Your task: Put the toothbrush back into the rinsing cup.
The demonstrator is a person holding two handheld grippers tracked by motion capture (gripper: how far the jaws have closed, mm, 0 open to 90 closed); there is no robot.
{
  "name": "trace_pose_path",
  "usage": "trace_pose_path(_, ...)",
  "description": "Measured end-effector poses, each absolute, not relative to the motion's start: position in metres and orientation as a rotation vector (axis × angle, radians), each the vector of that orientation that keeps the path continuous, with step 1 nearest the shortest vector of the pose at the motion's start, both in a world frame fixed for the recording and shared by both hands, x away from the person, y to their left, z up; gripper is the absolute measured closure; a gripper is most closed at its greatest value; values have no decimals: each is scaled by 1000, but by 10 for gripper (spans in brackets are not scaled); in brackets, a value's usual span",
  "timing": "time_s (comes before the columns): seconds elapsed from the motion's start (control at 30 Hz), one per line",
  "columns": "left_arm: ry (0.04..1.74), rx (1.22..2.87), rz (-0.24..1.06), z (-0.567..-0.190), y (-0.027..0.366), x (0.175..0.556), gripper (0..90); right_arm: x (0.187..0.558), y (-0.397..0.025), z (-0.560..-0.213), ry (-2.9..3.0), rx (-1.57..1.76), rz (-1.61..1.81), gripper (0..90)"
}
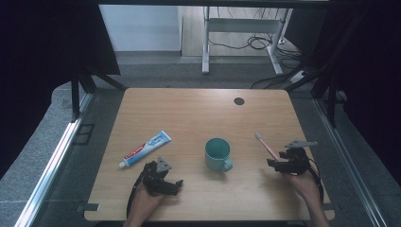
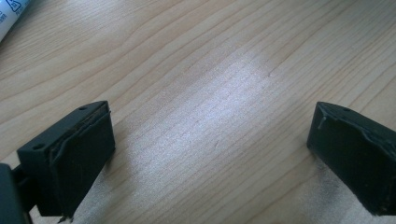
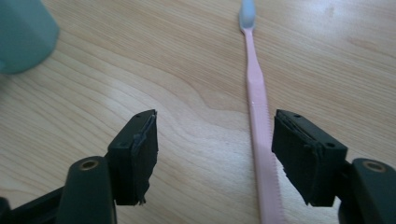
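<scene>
Right gripper (image 3: 215, 140): we see its jaws spread wide, straddling the toothbrush (image 3: 258, 126), gripping nothing.
Toothbrush: flat on the table (image 1: 198, 109), just beside one jaw, right of the cup (image 1: 217, 153).
Left gripper (image 2: 208, 154): wide open, empty, near the toothpaste (image 1: 144, 149).

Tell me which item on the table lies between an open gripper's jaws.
The pink toothbrush: its handle runs between the right gripper's open jaws. The toothpaste tube and teal mug lie apart.
</scene>
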State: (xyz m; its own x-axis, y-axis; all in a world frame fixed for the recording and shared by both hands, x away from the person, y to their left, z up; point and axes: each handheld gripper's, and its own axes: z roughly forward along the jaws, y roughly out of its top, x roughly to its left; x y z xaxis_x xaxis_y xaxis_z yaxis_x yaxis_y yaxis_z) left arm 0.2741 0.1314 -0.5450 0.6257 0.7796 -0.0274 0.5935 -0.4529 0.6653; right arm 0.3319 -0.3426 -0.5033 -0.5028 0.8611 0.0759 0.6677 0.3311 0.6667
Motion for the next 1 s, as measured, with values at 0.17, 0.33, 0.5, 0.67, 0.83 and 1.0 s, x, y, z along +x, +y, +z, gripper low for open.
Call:
trace_pose_path(0.17,1070,2202,373,-545,131,274,7,342,-347,-502,2342,1388,891,358)
trace_pose_path(0.33,1070,2201,373,-545,131,274,7,349,-349,-500,2375,1406,851,362)
trace_pose_path(0.5,1070,2201,373,-545,131,274,7,360,-349,-501,2434,1400,759,363)
trace_pose_path(0.67,1070,2202,373,-545,131,274,7,368,-346,-501,2467,1387,690,360)
trace_pose_path(0.83,1069,2204,372,-545,132,274,7,377,-340,-500,2526,1346,600,360)
trace_pose_path(1.0,1070,2204,371,-545,132,274,6,387,-336,-497,2582,1362,539,377)
